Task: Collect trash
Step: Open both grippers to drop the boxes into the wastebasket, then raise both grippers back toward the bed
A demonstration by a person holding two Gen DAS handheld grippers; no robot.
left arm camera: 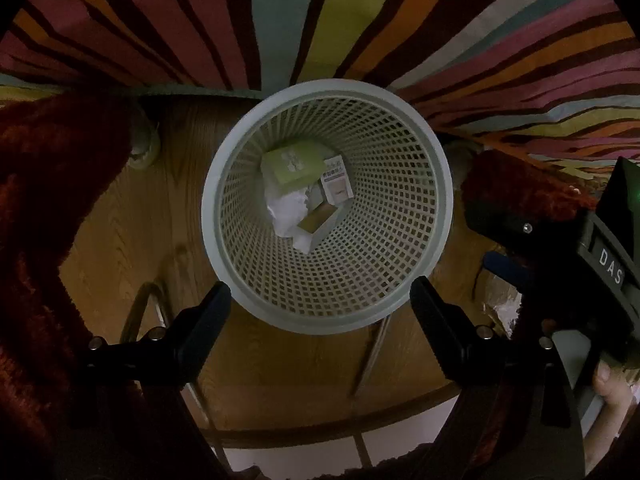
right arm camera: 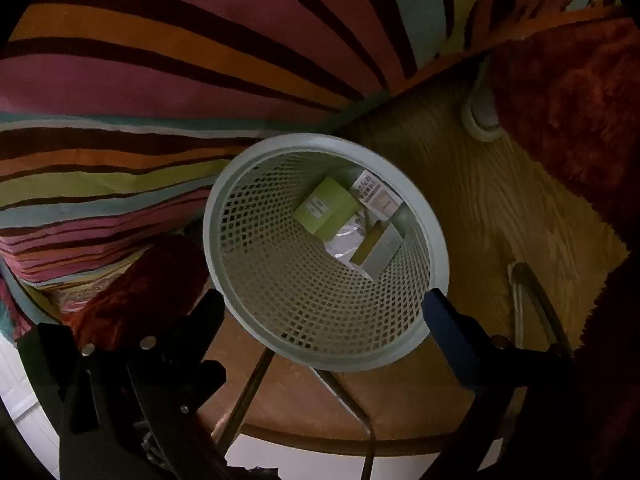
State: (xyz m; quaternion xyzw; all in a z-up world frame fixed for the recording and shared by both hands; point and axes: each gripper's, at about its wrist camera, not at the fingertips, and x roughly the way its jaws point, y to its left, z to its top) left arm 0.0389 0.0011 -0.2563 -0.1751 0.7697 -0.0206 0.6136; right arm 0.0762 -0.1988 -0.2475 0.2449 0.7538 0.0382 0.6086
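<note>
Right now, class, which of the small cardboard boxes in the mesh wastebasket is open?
The grey-white box lying lowest; its end gapes, showing a brown inside. The green box and printed white box are closed.

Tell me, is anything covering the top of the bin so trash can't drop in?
No, nothing visible blocks it. The bin has no lid, and its mouth is open under both open grippers, left gripper and right gripper. A green box, white crumpled paper and a small carton already lie at the bottom.
</note>
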